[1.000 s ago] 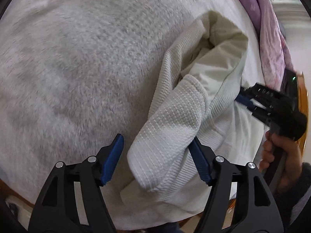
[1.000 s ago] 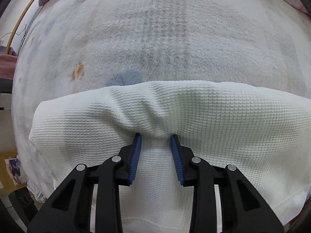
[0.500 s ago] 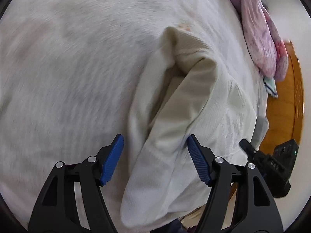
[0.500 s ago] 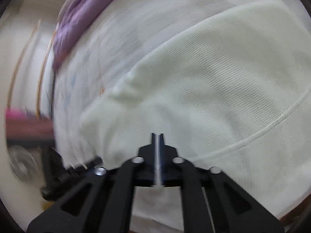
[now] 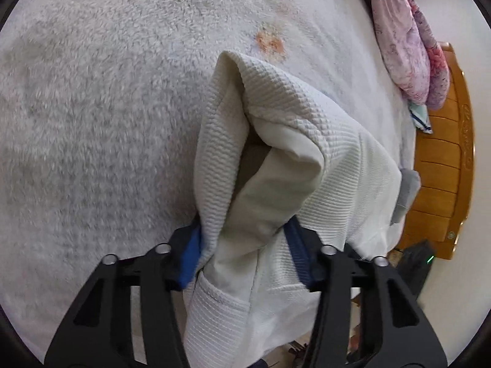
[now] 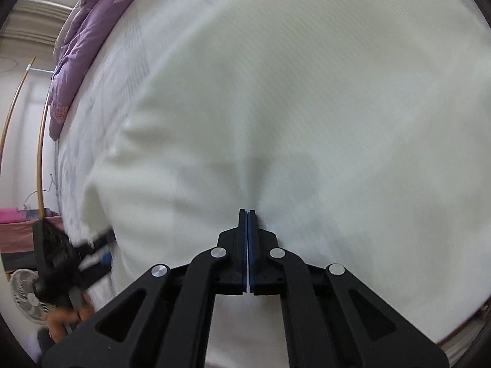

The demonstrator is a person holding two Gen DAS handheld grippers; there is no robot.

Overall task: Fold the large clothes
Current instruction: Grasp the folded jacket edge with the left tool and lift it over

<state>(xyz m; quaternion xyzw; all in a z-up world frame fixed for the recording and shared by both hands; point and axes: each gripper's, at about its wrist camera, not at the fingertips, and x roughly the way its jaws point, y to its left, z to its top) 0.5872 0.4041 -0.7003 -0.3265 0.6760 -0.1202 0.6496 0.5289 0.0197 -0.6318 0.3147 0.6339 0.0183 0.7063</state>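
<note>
A large white waffle-knit garment (image 5: 307,128) lies bunched on a fluffy white bed cover (image 5: 107,107). My left gripper (image 5: 245,254) has its blue pads pressed against a thick fold of the garment near its ribbed hem, closing on it. In the right wrist view the garment (image 6: 307,107) fills most of the frame. My right gripper (image 6: 247,214) is shut on a pinch of its cloth, with creases running out from the tips. The left gripper (image 6: 70,260) and the hand that holds it show blurred at the lower left of that view.
A pink and purple quilt (image 5: 408,40) is heaped at the far right edge of the bed, also seen in the right wrist view (image 6: 83,40). A wooden bed board (image 5: 442,168) stands beyond the right edge. A fan (image 6: 27,294) stands on the floor at left.
My left gripper has narrowed from wide open onto the garment fold. My right gripper closed on the cloth half a second ago and has since moved closer over the garment.
</note>
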